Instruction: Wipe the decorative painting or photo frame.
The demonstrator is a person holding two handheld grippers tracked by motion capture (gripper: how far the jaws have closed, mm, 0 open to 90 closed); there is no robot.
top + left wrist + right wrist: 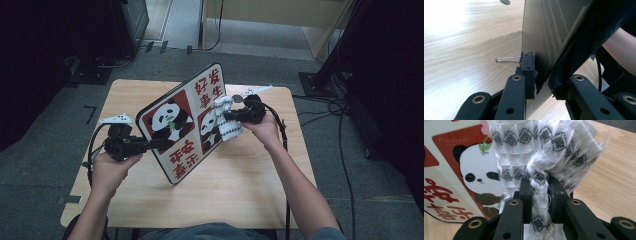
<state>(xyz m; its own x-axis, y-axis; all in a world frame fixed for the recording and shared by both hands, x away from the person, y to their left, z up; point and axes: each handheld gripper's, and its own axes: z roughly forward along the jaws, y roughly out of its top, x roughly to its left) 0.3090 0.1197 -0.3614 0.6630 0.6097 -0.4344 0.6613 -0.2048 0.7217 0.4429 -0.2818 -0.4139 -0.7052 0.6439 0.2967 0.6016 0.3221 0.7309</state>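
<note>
Gripping a bunched white cloth (541,152) between tightly closed jaws, the right gripper (231,116) presses it against the printed face of a panda board (182,122), while the left gripper (159,144) clamps the board's lower left edge and holds it tilted above the wooden table (250,185). The cloth looks light, soft and limp, its woven folds spilling past the jaws, so a pinch through a thick gathered wad seems the safest hold. The board appears stiff, flat and smooth-faced, probably slippery under the cloth and liable to pivot; a firm grip on its rim, as now, likely steadies it best. A small wire clip (507,59) lies on the table beside the board's back.
</note>
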